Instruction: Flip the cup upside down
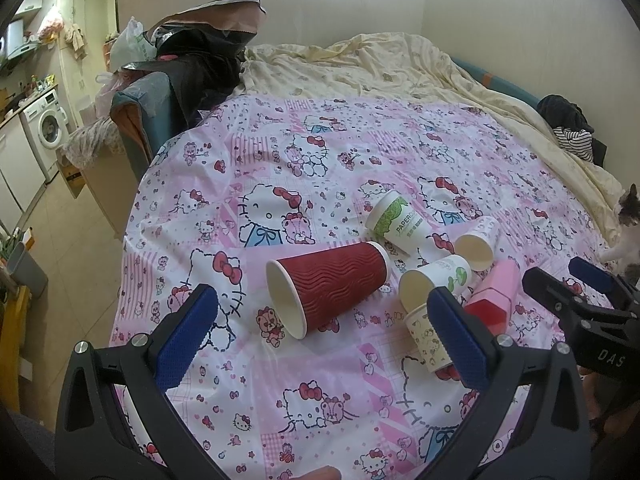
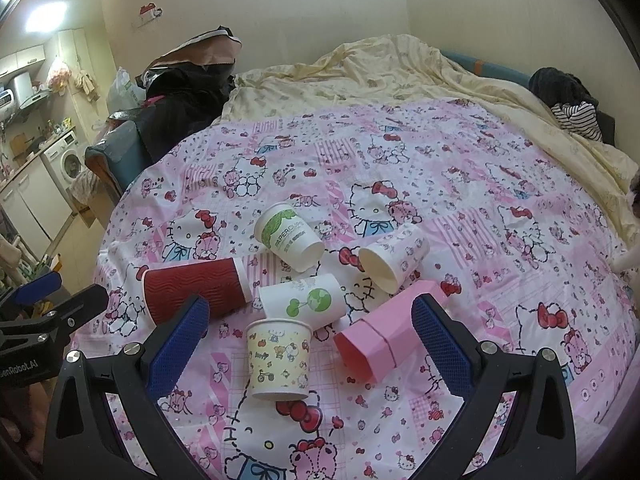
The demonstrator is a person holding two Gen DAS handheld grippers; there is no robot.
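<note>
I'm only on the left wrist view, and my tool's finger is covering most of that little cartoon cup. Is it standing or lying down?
Observer: It's standing. In the right wrist view the cartoon cup is in full sight, upright with its mouth up.
Operator: Does the right tool have hold of it?
Observer: No. The right tool is open and holds nothing. The cup sits ahead of it, untouched.
Operator: What's next to it on the far side from me?
Observer: The pink cup lies on its side with its red-lined mouth toward the right camera. A strip of sheet shows between the two cups.
</note>
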